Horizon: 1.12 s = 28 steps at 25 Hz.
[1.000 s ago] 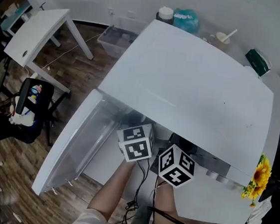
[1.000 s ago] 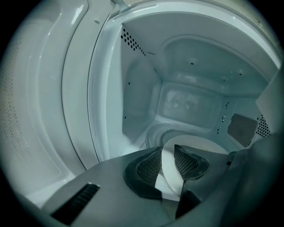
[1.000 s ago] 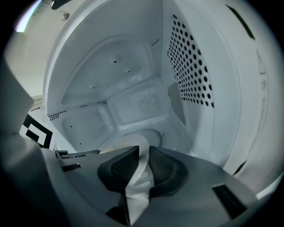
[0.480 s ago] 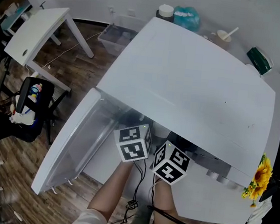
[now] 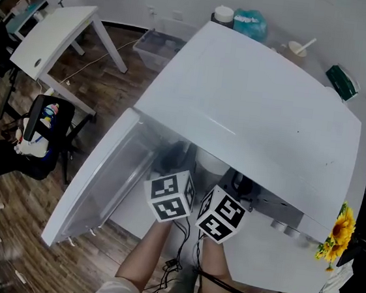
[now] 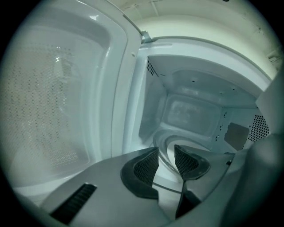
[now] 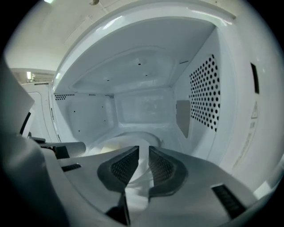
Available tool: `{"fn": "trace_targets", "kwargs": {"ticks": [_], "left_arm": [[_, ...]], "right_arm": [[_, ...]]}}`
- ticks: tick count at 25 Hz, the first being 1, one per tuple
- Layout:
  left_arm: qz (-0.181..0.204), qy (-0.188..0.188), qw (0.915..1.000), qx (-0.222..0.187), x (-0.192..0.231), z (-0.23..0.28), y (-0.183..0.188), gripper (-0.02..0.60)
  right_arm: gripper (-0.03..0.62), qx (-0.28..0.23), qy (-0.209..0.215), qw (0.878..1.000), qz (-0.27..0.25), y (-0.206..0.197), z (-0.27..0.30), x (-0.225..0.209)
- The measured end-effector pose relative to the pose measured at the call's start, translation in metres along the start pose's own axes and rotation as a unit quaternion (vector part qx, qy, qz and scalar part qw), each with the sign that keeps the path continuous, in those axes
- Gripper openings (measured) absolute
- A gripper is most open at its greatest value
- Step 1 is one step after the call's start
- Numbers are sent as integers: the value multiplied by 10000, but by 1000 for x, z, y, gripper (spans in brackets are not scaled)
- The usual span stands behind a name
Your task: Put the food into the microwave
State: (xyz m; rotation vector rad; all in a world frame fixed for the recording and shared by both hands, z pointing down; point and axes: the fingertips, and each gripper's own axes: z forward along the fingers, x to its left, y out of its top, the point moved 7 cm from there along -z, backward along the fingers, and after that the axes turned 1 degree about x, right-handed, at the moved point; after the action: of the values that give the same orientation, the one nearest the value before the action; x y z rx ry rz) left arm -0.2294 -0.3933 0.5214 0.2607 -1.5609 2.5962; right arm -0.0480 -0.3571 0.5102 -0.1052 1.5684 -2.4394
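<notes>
Microwave [image 5: 252, 117] with door [image 5: 100, 185] swung wide; white dish [image 7: 135, 197] sits at the cavity mouth over the turntable, pale yellowish food [image 7: 111, 147] lying on it further in. Dish likely rigid, smooth and slippery at the edge, breakable if ceramic, weight unclear; the rim is the hold, kept level so the food doesn't slide. Right gripper [image 7: 143, 153] pinches that near rim; left gripper [image 6: 166, 150] slightly spread, nothing between its jaws
</notes>
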Motion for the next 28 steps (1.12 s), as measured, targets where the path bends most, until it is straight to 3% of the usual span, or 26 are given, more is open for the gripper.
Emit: {"fn": "trace_targets", "kwargs": {"ticks": [13, 19, 28], "left_arm": [[-33, 576, 9983, 44, 15, -71, -29, 413], [-114, 626, 9979, 150, 8, -119, -44, 413], [20, 814, 9965, 162, -9, -181, -45, 413]], "right_arm": [[35, -110, 926, 9949, -384, -5, -53, 8], [29, 14, 1418, 9860, -877, -12, -98, 11], [29, -1, 1964, 9711, -1357, 0, -154, -21]]}}
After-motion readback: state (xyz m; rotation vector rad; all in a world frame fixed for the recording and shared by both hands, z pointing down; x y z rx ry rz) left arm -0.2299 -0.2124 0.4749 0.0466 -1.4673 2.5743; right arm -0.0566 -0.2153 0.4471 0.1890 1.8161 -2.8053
